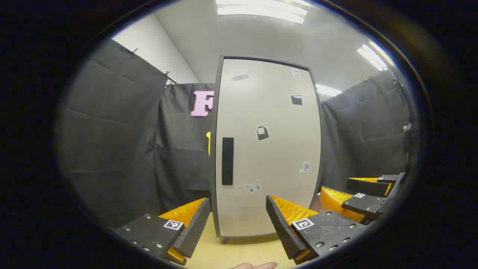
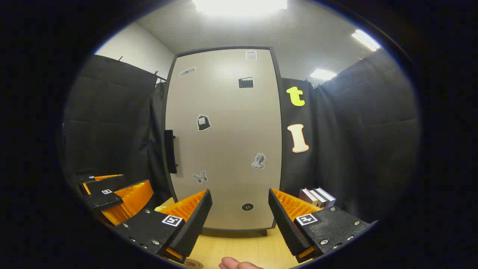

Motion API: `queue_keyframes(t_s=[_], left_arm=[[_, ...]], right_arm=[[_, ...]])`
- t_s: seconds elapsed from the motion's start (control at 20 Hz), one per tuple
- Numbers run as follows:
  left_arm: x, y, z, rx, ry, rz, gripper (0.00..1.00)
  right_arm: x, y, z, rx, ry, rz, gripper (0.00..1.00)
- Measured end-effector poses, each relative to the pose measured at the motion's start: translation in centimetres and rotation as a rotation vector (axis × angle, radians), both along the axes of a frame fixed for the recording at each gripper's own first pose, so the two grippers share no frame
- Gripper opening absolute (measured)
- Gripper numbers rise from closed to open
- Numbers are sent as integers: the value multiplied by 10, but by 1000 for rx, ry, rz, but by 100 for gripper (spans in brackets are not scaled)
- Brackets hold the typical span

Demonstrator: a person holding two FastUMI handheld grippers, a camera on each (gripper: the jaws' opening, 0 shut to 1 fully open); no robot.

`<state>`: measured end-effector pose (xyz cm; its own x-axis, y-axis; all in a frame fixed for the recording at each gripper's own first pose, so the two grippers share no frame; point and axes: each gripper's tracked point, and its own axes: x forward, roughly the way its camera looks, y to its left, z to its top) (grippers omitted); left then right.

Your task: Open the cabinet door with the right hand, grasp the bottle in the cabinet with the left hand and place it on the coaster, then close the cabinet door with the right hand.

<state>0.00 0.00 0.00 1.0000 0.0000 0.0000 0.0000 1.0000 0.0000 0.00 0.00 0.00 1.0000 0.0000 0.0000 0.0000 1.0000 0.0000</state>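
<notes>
The left gripper [image 1: 238, 220] is hanging with its jaws wide apart, holding nothing and touching nothing. Between its fingers the closed door [image 1: 267, 149] of the cabinet [image 1: 219, 112] is standing upright on the table [image 1: 239, 254]. The right gripper [image 2: 239, 215] is likewise spread wide and gripping nothing, facing the same door [image 2: 224, 142] from a little farther right.

The handle [image 1: 227, 161] is sitting on the door's left edge, about midway up. In the right gripper view the handle [image 2: 170, 151] is showing side-on, jutting out past that edge. The door is lying flush in its dark frame, so the bottle cannot be seen; with the door shut, nothing of the inside is showing.

Bare table is lying between both grippers and the cabinet's foot. Booth cloth is hanging close on both sides of the cabinet.

The left gripper view is catching the right gripper [image 1: 364, 200] low at its right side, near the cabinet's lower corner. The right gripper view is catching the left gripper [image 2: 112, 196] low at its left. The right gripper view is also showing a few books [image 2: 317, 197] standing just right of the cabinet's base, and a round edge [image 2: 192, 264] at the bottom that may be the coaster, though I cannot tell. A fingertip [image 1: 254, 265] is peeking in at the bottom of each view [image 2: 237, 263].
</notes>
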Motion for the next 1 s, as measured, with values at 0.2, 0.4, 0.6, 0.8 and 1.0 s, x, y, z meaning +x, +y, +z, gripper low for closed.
queue_keyframes(t_s=[0.2,0.4,0.6,0.8,1.0], left_arm=[[-1,-2,-1,-1,3,5,88],[1,-1,-6,0,19,18,90],[4,-2,-9,-21,29,19,90],[6,0,-10,-7,29,19,90],[7,2,-9,15,26,22,88]], right_arm=[[-2,3,0,-3,2,9,94],[-6,0,1,-13,0,8,94],[-8,-3,4,-13,-12,6,94],[-4,-8,-1,-14,1,-6,94],[3,-7,-6,-15,18,10,94]])
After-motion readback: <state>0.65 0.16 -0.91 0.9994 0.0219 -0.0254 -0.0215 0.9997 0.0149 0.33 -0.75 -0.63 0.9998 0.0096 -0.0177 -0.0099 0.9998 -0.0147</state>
